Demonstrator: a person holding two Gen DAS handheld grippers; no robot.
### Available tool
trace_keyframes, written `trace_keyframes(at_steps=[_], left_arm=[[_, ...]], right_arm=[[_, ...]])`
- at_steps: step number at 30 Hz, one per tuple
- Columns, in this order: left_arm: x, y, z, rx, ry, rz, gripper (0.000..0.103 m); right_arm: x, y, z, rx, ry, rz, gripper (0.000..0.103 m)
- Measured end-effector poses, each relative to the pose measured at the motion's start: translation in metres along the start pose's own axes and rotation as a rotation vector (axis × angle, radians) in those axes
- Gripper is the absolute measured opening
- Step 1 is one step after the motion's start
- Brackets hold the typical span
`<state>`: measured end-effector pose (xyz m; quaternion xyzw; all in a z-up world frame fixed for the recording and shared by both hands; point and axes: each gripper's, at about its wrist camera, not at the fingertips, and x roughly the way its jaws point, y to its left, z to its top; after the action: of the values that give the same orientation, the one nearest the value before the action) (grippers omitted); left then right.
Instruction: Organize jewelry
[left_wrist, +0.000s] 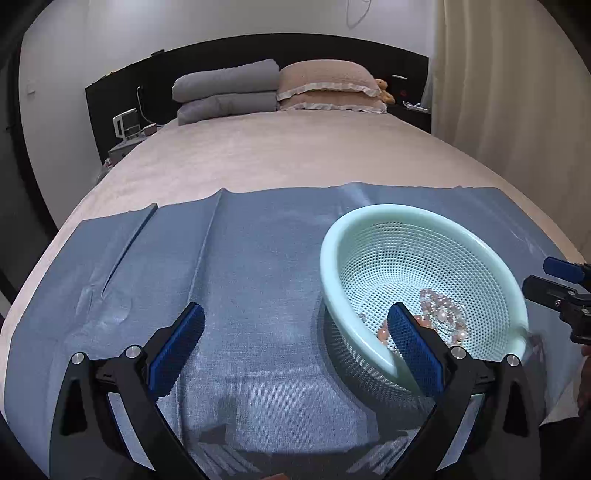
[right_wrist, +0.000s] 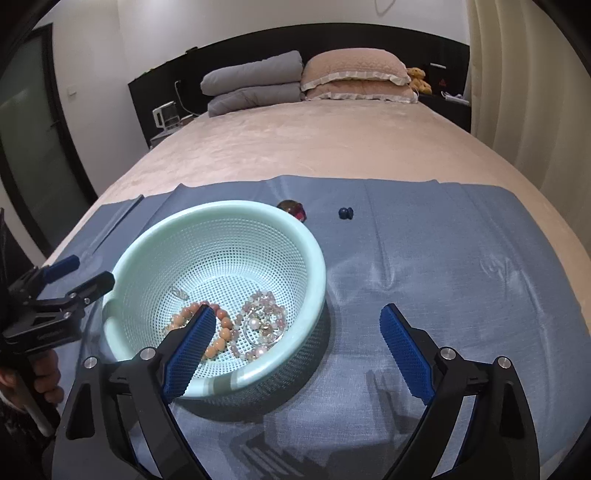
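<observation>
A mint green perforated basket (left_wrist: 369, 236) (right_wrist: 147, 243) stands on a blue cloth (left_wrist: 258, 258) (right_wrist: 443, 258) on the bed. In it lie a peach bead bracelet (right_wrist: 221, 338) (left_wrist: 382, 334), a pale pink and pearl bead bracelet (right_wrist: 266, 317) (left_wrist: 443, 306) and a small clear piece (right_wrist: 180, 292). Beyond the basket lie a dark red round piece (right_wrist: 293, 209) and a small dark blue piece (right_wrist: 345, 213). My left gripper (left_wrist: 295, 343) is open and empty, left of the basket. My right gripper (right_wrist: 297, 343) is open and empty, its left finger over the basket rim.
The bed's beige cover (left_wrist: 280, 158) stretches behind the cloth, with grey (left_wrist: 225, 92) and pink pillows (left_wrist: 328, 86) at the dark headboard. A curtain (left_wrist: 517, 92) hangs on the right. A nightstand with items (left_wrist: 127, 129) stands at the far left.
</observation>
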<state>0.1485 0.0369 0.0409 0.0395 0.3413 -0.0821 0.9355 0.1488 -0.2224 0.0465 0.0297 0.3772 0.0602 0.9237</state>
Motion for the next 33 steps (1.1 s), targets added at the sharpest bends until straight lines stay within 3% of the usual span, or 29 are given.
trace_keyframes(at_steps=[5,10,15,18,25,33], left_arm=[[-0.038,-0.005,-0.004,0.021,-0.083,0.015,0.097],[-0.066,-0.023,-0.015,0.055,-0.052,0.046,0.097],[-0.093,-0.028,-0.033,-0.041,-0.08,-0.009,0.097],[-0.105,-0.033,-0.048,-0.038,-0.087,0.015,0.097],[-0.111,-0.052,-0.084,0.018,-0.064,0.048,0.097],[-0.116,-0.059,-0.098,0.013,-0.073,0.042,0.097]], right_arm=[[-0.028,0.01,-0.006,-0.041,-0.049,-0.007,0.089],[-0.051,0.019,-0.02,-0.065,-0.057,-0.007,0.089],[-0.071,0.024,-0.04,-0.066,-0.075,-0.01,0.09],[-0.079,0.024,-0.052,-0.053,-0.086,-0.013,0.09],[-0.088,0.021,-0.087,0.015,-0.112,-0.037,0.09],[-0.09,0.017,-0.104,0.014,-0.118,-0.096,0.09]])
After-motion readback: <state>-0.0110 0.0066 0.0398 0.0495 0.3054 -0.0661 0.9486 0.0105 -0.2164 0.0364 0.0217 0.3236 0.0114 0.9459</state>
